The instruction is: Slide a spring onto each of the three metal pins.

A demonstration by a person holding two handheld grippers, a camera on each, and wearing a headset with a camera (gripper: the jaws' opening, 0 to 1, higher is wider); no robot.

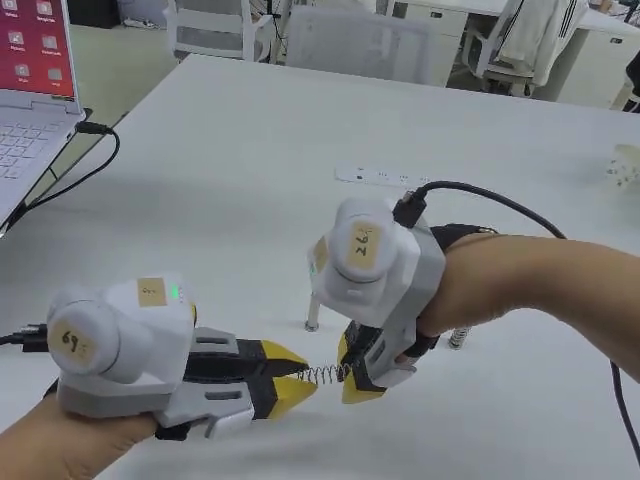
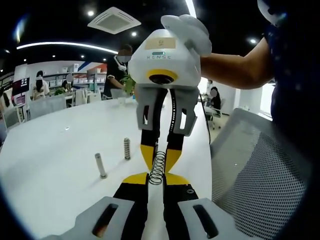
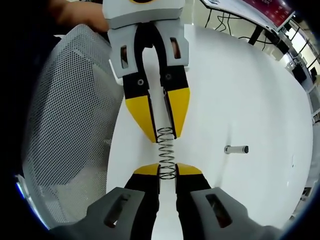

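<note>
A small steel spring [image 1: 322, 374] hangs level between my two grippers just above the white table [image 1: 230, 170]. My left gripper [image 1: 300, 378], at the lower left, is shut on one end. The other end sits in my right gripper [image 1: 350, 375], also shut, which points down at the centre. In the left gripper view the spring [image 2: 157, 167] rises from my left gripper [image 2: 156, 179] to the right one's yellow tips. In the right gripper view the spring [image 3: 166, 150] rises from my right gripper [image 3: 167, 171]. A bare pin [image 1: 312, 310] stands behind. Another pin [image 2: 127, 148] carries a spring, beside the bare pin [image 2: 100, 165].
A laptop [image 1: 30, 90] with a black cable [image 1: 90, 165] sits at the far left. A white power strip [image 1: 385, 177] lies mid-table. A mesh chair [image 2: 255, 165] stands close by the table's edge. More chairs [image 1: 350, 45] line the far side.
</note>
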